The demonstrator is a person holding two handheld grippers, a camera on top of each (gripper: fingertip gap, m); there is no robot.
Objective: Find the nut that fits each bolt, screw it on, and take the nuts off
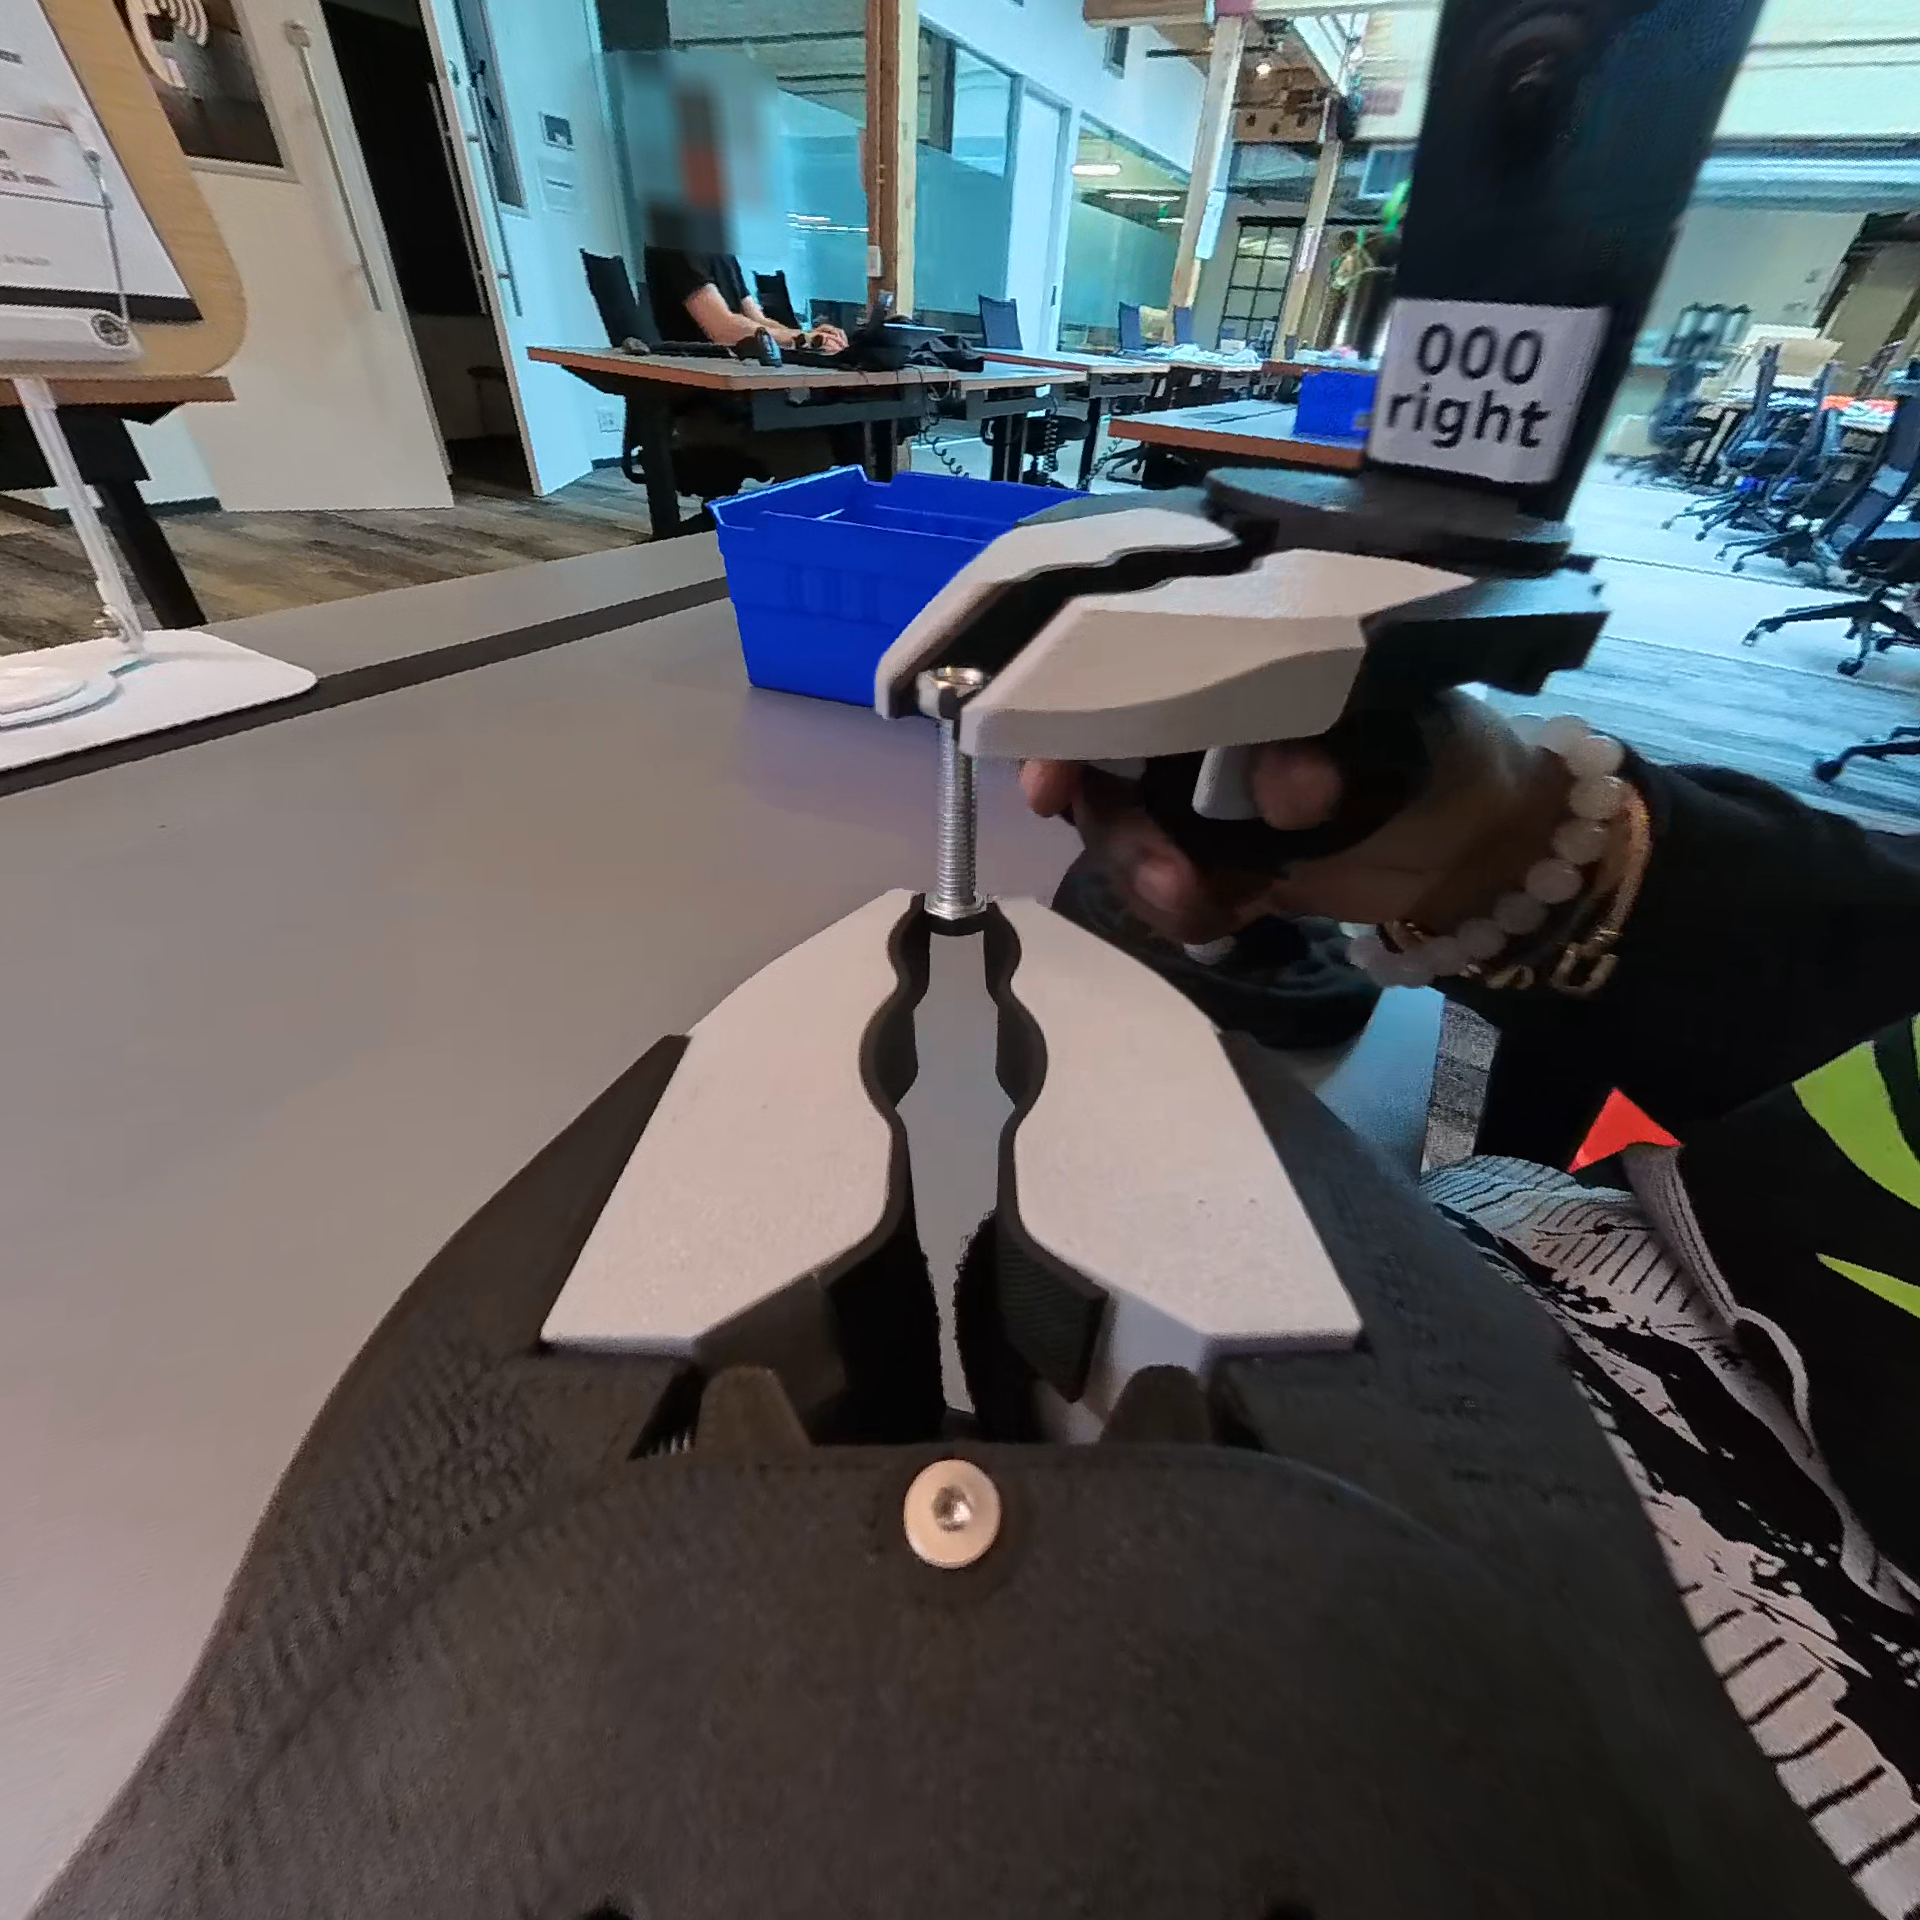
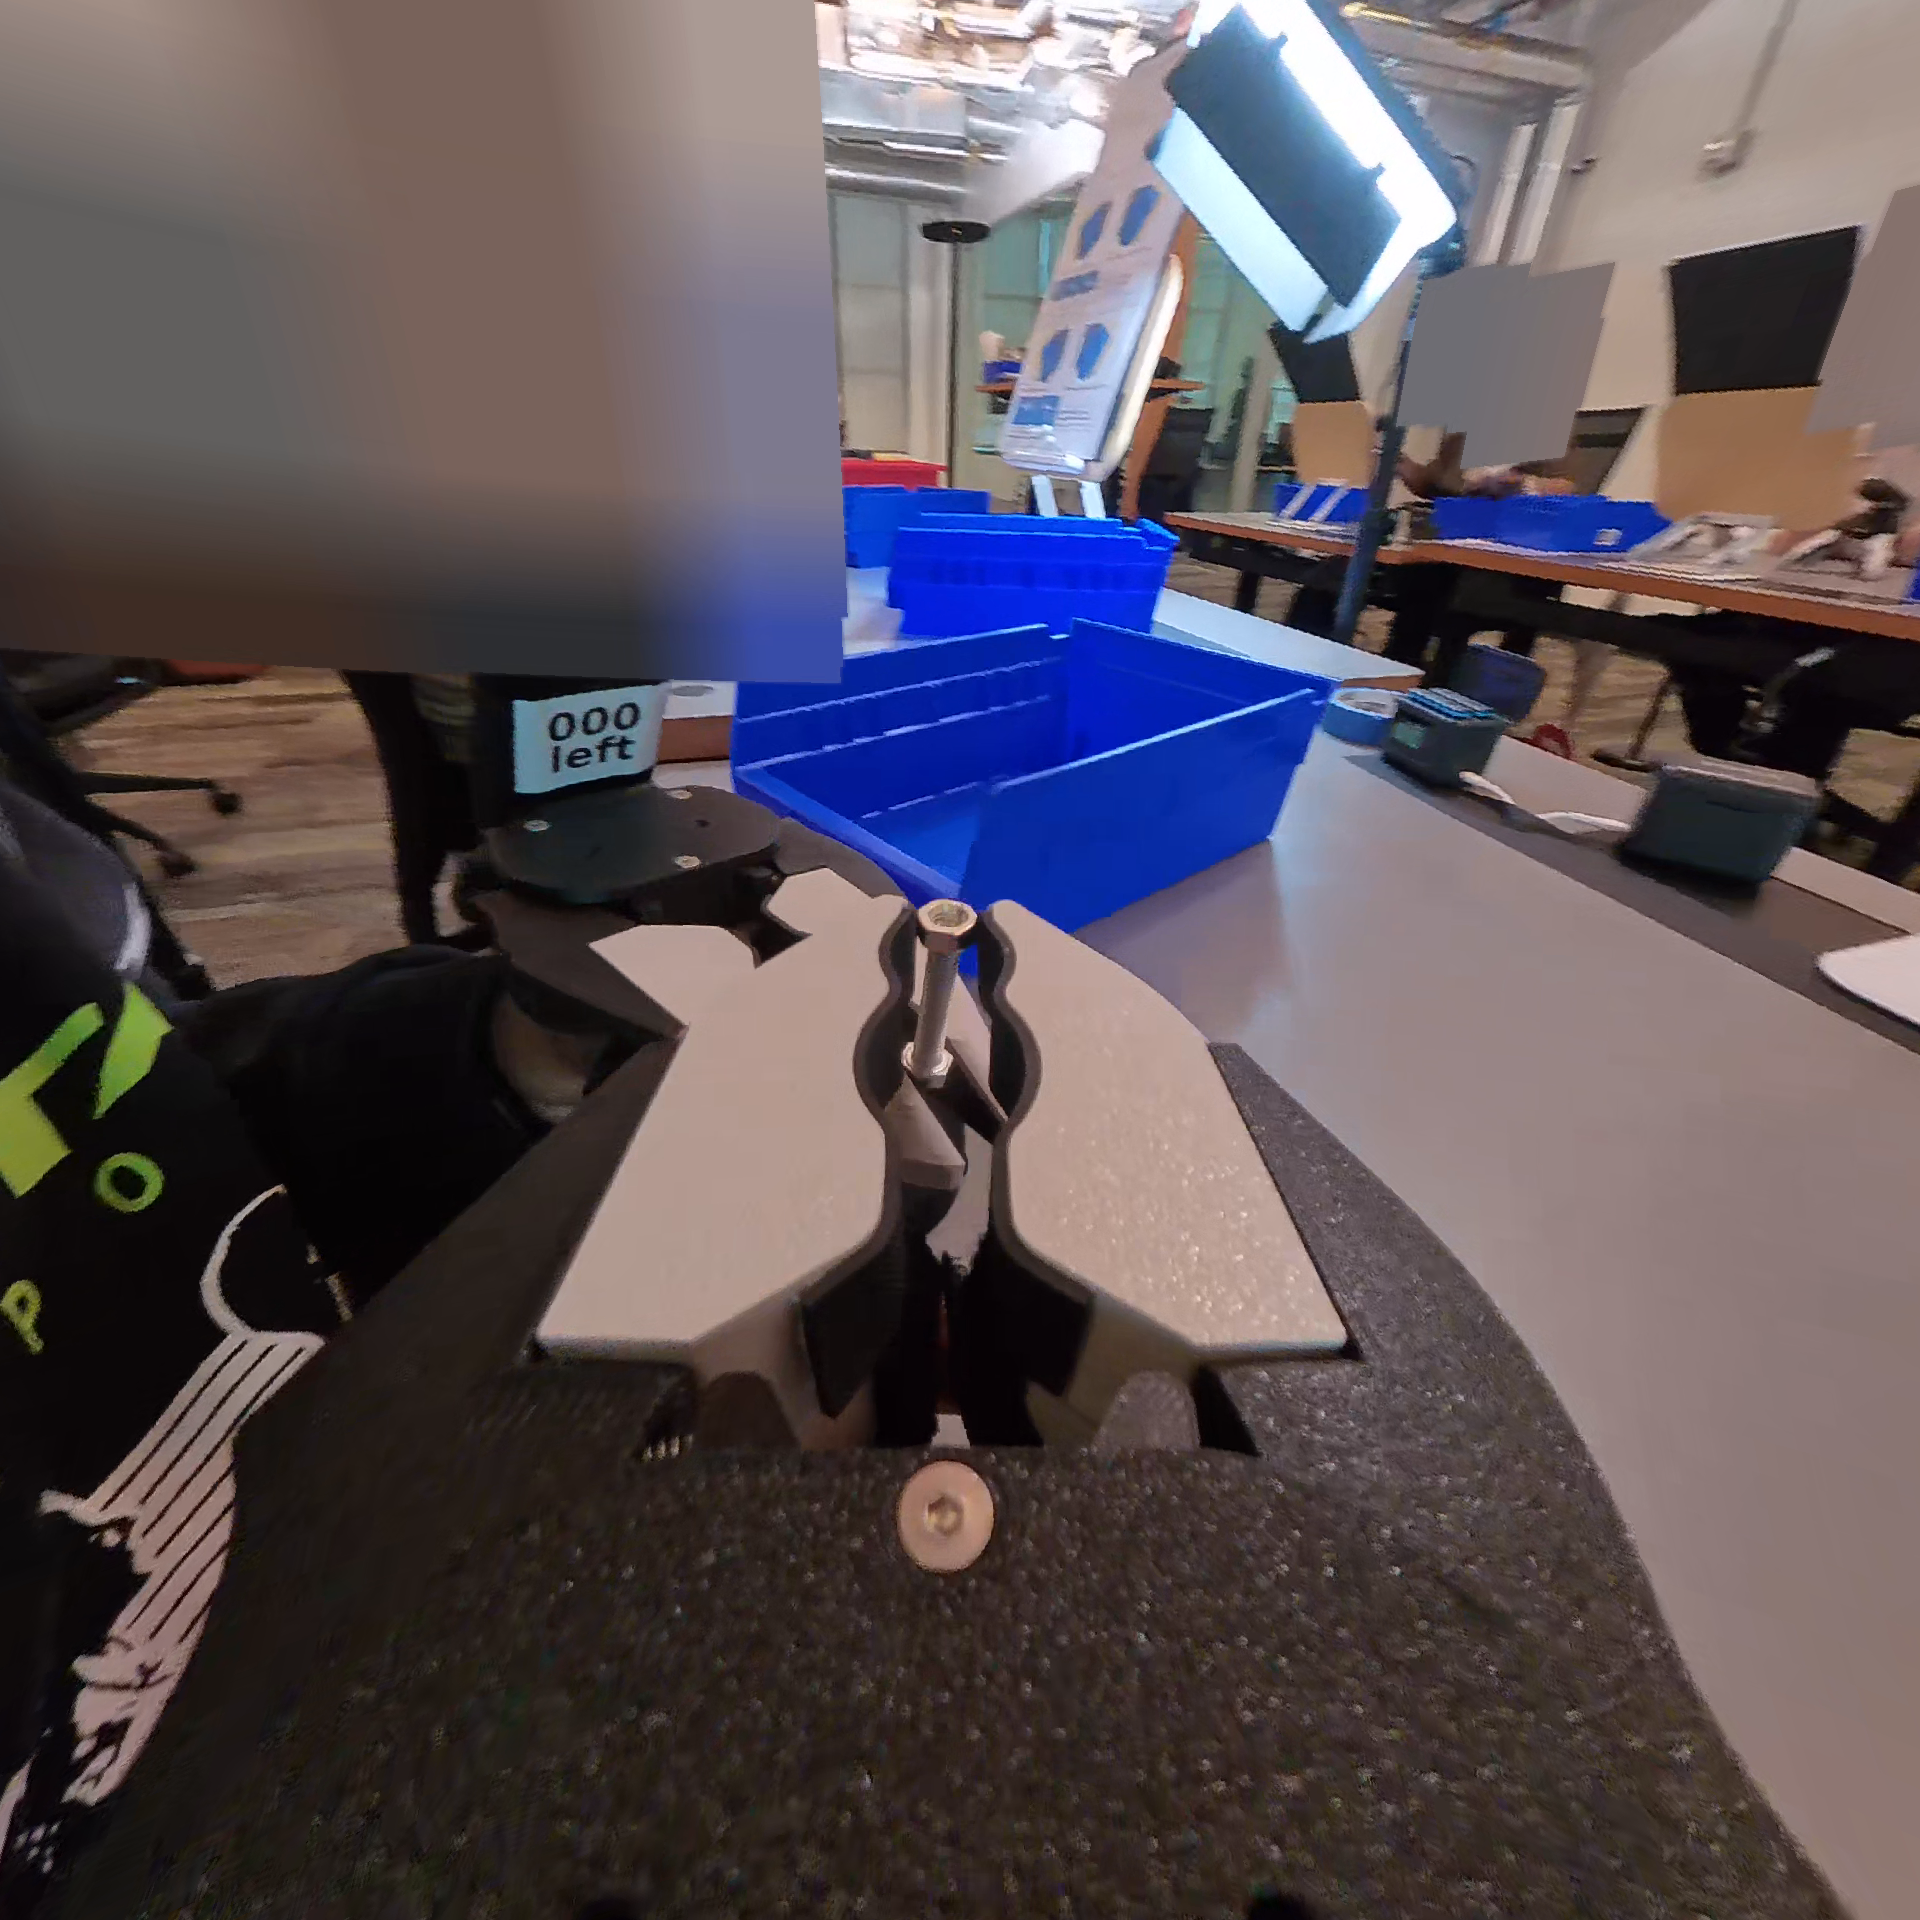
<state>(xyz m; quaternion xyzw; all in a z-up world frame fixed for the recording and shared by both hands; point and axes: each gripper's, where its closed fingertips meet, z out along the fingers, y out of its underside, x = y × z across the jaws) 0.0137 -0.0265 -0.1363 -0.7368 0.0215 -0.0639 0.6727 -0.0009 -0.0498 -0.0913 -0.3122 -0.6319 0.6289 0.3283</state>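
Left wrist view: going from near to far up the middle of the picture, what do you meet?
Left tool shut on the bolt's head → upright bolt → nut in the right tool → blue bin → desks.

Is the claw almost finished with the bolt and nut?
Partway. Done: a nut sits at the top end of the upright bolt. In hand: the left claw grips the bolt's head, the right claw grips the nut. Left: turning the nut; I see no other bolts here.
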